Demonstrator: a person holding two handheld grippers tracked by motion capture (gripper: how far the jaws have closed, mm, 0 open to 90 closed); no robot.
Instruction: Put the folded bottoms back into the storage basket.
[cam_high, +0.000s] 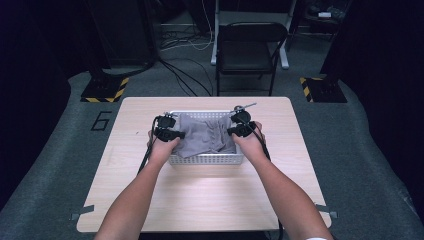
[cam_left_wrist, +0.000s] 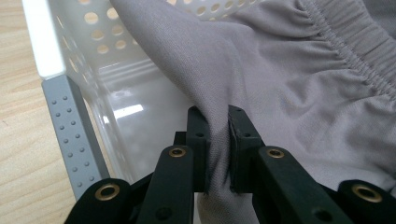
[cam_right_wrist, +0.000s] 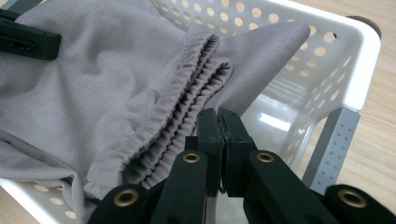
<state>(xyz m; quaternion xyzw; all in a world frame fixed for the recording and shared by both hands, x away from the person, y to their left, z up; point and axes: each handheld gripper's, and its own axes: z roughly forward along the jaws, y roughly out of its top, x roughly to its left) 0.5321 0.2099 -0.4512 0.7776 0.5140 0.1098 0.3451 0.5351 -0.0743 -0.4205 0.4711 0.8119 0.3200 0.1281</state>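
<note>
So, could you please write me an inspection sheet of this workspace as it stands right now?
Surface: light wood table, bare in front of the basket.
Job's things: grey garment with an elastic waistband, draped in the white perforated basket.
Clutter: nothing seen.
Grippers: left gripper shut on a fold of the garment; right gripper shut, with the garment's edge at its jaws.
Cables: a black cable trails from the left gripper along the forearm; loose cables lie on the floor behind the table.
Surroundings: black folding chair beyond the table, grey floor mat with a 6, dark room.
</note>
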